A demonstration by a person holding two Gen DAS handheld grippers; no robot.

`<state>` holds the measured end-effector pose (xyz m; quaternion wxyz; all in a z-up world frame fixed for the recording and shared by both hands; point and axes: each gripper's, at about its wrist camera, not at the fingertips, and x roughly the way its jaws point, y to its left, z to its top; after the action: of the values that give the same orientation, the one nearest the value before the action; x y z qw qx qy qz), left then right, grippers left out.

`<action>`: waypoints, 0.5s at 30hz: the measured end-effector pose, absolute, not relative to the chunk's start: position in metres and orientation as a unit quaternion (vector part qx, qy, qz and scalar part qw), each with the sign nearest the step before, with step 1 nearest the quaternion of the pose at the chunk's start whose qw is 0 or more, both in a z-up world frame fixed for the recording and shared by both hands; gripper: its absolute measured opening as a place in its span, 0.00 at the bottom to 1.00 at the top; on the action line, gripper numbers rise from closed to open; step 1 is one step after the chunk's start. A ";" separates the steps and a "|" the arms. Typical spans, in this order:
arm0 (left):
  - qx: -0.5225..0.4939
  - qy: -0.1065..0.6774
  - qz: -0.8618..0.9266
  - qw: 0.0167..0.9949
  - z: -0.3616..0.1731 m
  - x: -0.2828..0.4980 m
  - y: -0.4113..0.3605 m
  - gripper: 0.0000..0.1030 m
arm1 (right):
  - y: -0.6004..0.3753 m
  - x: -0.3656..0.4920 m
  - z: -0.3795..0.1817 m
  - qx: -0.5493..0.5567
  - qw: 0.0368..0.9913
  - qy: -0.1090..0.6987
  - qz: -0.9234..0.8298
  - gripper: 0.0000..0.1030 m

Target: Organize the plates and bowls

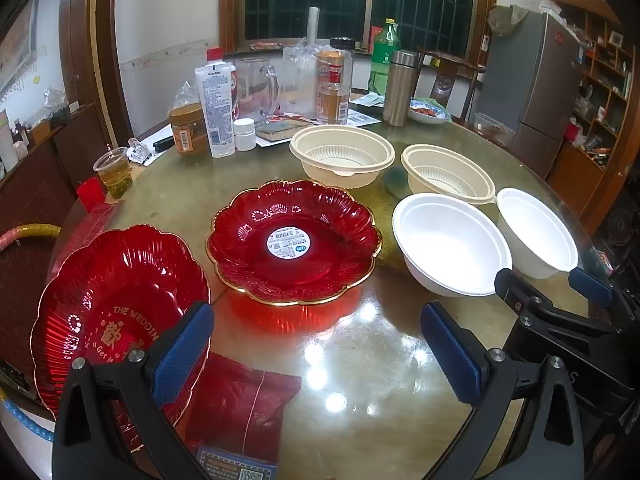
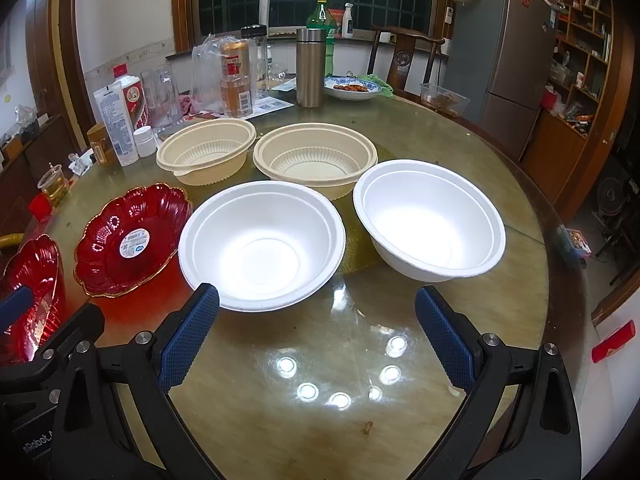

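Both tongs are released, nothing between the blue pads. The left gripper (image 1: 316, 352) hangs over the near edge of the round table (image 1: 360, 360), its left pad overlapping the near red plate's rim in view – can't tell if it touches. The right gripper (image 2: 316, 336) hangs over the near edge too, just in front of the two white bowls, its left fingertip close to the left white bowl's rim w/o a clear touch.

Task things, all on the glossy table surface:
- Near red plate (image 1: 112, 320) sits at the near-left edge, tilted, gold lettering inside; a red packet (image 1: 240, 404) lies just beside it at the near edge.
- Second red plate (image 1: 294, 240), gold-rimmed w/ a round white sticker in its middle, sits towards the centre, apart from the first.
- Left white bowl (image 2: 262, 244) and right white bowl (image 2: 430, 220) sit side by side right of the stickered plate, near each other but apart.
- Two beige ribbed bowls – left beige bowl (image 2: 208, 150) and right beige bowl (image 2: 316, 158) – stand just behind the white ones, rims nearly touching.

Far side of the table holds clutter: a white tube (image 1: 216, 108), a steel flask (image 2: 310, 66), a green bottle (image 1: 385, 54), a blue-patterned dish (image 2: 352, 88) w/ food, and a plastic cup (image 1: 114, 170) of yellowish liquid at the left edge. A grey fridge (image 2: 508, 52) stands beyond the table's right edge.
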<state>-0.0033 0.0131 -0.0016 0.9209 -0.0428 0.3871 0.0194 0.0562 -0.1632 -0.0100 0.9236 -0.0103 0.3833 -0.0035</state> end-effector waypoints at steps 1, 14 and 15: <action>-0.043 0.386 0.019 0.921 -0.002 -0.004 0.013 1.00 | -0.163 0.056 -0.010 -0.011 0.924 0.383 -0.004 0.96; -0.042 0.386 0.016 0.921 -0.001 -0.005 0.010 1.00 | -0.164 0.050 -0.008 -0.019 0.925 0.380 -0.012 0.96; -0.042 0.386 0.017 0.921 -0.001 -0.005 0.010 1.00 | -0.164 0.050 -0.008 -0.019 0.925 0.380 -0.012 0.96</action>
<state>-0.0049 0.0099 -0.0013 0.9215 -0.0417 0.3859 0.0166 0.0501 -0.1644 -0.0083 0.9246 -0.0189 0.3802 -0.0117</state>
